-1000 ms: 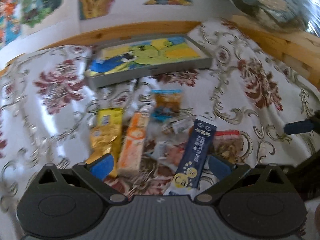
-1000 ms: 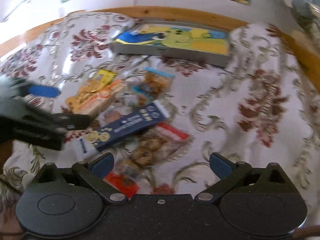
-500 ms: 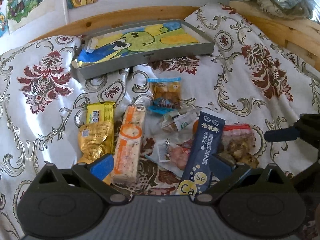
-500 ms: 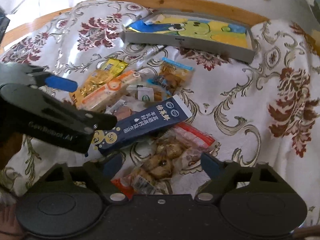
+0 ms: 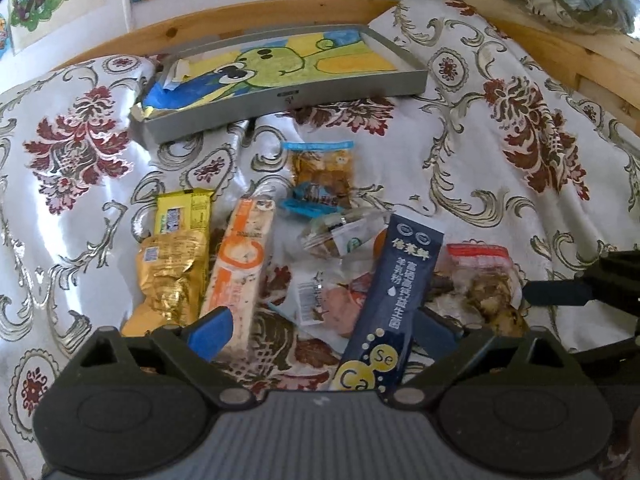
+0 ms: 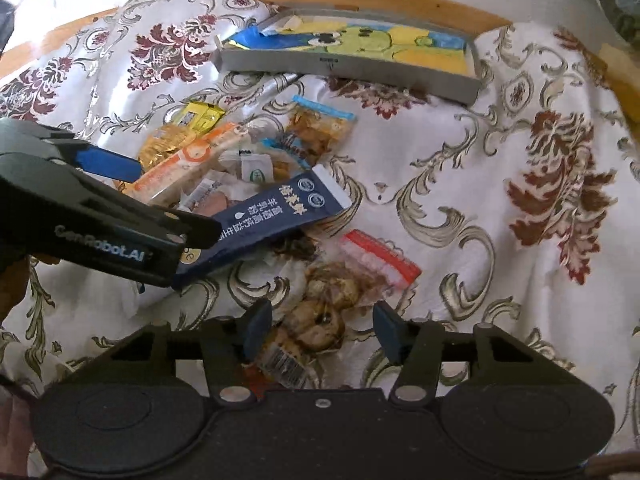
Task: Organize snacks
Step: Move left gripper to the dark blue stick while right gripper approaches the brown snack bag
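Several snacks lie in a pile on the flowered cloth: a dark blue sachet (image 5: 400,292), an orange bar (image 5: 240,264), a gold packet (image 5: 172,280), a yellow packet (image 5: 184,212) and a blue-edged pack of brown pieces (image 5: 322,168). My left gripper (image 5: 322,332) is open low over the pile, with the sachet's lower end between its fingers. My right gripper (image 6: 322,328) is open but narrowed, its blue pads on either side of a clear red-topped bag of brown snacks (image 6: 328,304). The left gripper (image 6: 160,200) also shows at the left of the right wrist view. The sachet (image 6: 276,216) lies beside it.
A shallow grey tray (image 5: 280,100) lined with a cartoon picture stands behind the pile, near a wooden rail (image 5: 240,16). Small clear packets (image 5: 344,236) lie mid-pile. The right gripper's finger (image 5: 560,292) reaches in from the right. Bare cloth (image 6: 500,200) spreads to the right.
Both grippers have come lower and closer to the pile. The right gripper's fingers have drawn in from wide apart to either side of the red-topped bag.
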Demonstrator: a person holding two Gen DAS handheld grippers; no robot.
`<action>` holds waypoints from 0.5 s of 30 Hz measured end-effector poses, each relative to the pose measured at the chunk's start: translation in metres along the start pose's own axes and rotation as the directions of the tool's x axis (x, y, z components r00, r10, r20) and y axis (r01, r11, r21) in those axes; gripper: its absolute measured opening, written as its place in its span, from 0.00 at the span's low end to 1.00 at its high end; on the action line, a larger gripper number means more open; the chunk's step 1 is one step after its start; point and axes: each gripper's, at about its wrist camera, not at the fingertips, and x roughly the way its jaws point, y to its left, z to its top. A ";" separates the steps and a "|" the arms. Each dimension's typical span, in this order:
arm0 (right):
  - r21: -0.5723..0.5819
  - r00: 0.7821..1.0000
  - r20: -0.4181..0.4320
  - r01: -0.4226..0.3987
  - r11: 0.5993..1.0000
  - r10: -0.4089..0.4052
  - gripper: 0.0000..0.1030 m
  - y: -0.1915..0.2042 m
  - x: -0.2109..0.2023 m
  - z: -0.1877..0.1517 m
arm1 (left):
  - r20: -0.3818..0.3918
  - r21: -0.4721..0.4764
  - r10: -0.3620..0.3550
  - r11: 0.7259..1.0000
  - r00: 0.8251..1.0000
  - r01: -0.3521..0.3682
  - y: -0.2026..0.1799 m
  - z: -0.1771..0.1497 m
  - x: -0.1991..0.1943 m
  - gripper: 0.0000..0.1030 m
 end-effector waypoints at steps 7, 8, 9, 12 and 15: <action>0.048 0.999 -0.006 -0.048 0.998 0.048 0.47 -0.003 0.003 -0.002 | -0.012 0.048 -0.031 0.998 0.999 0.031 -0.004 -0.004 -0.001 0.87; 0.060 0.998 -0.006 -0.055 0.997 0.055 0.47 -0.004 0.003 -0.002 | -0.016 0.054 -0.035 0.998 0.999 0.036 -0.004 -0.004 0.000 0.85; 0.070 0.998 -0.006 -0.060 0.996 0.061 0.47 -0.005 0.004 -0.002 | -0.020 0.058 -0.039 0.998 0.999 0.040 -0.004 -0.004 0.000 0.83; 0.086 0.998 -0.007 -0.067 0.994 0.068 0.48 -0.006 0.005 -0.002 | -0.031 0.069 -0.055 0.996 0.998 0.057 -0.006 -0.003 0.003 0.80; 0.099 0.998 -0.007 -0.068 0.993 0.069 0.49 -0.008 0.006 -0.003 | -0.043 0.087 -0.076 0.993 0.996 0.079 -0.009 -0.002 0.004 0.75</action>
